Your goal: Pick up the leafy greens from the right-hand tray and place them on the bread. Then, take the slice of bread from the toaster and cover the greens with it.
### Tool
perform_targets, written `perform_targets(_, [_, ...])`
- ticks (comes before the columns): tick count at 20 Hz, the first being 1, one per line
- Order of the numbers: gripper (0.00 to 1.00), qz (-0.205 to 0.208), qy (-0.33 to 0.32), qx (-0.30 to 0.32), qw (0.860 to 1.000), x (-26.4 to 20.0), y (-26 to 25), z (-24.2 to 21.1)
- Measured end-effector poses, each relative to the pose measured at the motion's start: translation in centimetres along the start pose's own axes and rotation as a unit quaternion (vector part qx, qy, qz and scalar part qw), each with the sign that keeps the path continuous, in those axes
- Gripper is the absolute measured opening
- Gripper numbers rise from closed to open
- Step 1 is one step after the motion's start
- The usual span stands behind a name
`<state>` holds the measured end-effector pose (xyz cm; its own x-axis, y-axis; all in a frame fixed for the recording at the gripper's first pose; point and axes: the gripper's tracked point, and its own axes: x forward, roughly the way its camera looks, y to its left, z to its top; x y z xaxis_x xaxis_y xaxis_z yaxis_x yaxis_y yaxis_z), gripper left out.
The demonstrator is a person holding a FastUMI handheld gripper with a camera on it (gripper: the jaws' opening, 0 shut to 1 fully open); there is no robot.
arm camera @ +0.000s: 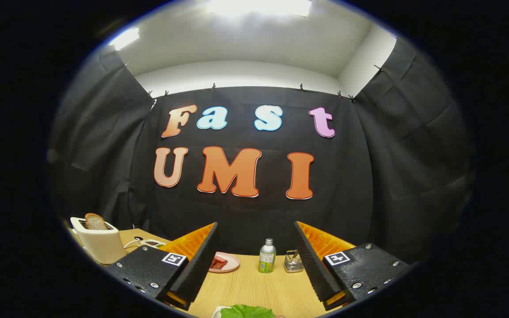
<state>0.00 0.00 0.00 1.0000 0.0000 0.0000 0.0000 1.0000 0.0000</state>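
Note:
My gripper (254, 247) stands open above the wooden table (254, 287), its two fingers wide apart with nothing between them. Low between the fingers, at the near end of the table, lie the leafy greens (246, 311) on a white tray (217, 312) that is mostly hidden. Off beyond the left finger stands a cream toaster (100, 243) with a brown slice of bread (95, 221) sticking up out of its slot.
At the back of the table, beyond the fingers, sit a pink plate (224, 262) with reddish food, a small green-labelled bottle (267, 255) and a little metal holder (293, 261). A white cable and plug (148, 242) lie beside the toaster.

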Motion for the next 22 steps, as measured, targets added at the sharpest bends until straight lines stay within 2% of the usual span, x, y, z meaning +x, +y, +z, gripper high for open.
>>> perform_targets(15, [0.98, 0.001, -0.001, 0.000, 1.000, -0.56, -0.14, 0.69])
perform_targets(22, [0.98, -0.001, 0.023, 0.007, 1.000, -0.46, -0.45, -0.05])
